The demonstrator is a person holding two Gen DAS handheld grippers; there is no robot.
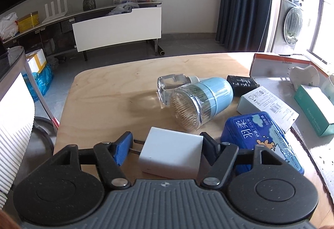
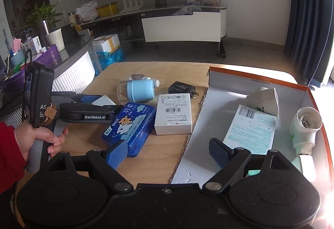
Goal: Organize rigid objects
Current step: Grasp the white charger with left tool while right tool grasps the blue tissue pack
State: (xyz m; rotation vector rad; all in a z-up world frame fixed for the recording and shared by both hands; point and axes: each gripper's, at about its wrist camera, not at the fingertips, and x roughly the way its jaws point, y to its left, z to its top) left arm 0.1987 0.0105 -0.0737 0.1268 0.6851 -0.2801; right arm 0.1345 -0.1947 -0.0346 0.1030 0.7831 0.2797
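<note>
Items I count on the table (image 1: 104,103):
- White charger (image 1: 173,151): cube, two prongs pointing left, at the near edge.
- Toothpick holder (image 1: 200,101): pale blue body, clear ribbed cap, lying on its side mid-table, cap towards me.
- Clear glass bottle (image 1: 171,84): square, on its side, touching the holder from behind.
- Black adapter (image 1: 242,84): flat, just right of the holder.
- White carton (image 1: 267,105): barcode up, lying flat against the blue tin.
- Blue tin (image 1: 261,137): printed lid up, near edge, right of the charger.

In the cardboard box (image 2: 258,76) at the right edge I see a flat printed pack (image 2: 250,126) and a white plug-in device (image 2: 304,130) lying on its side.
</note>
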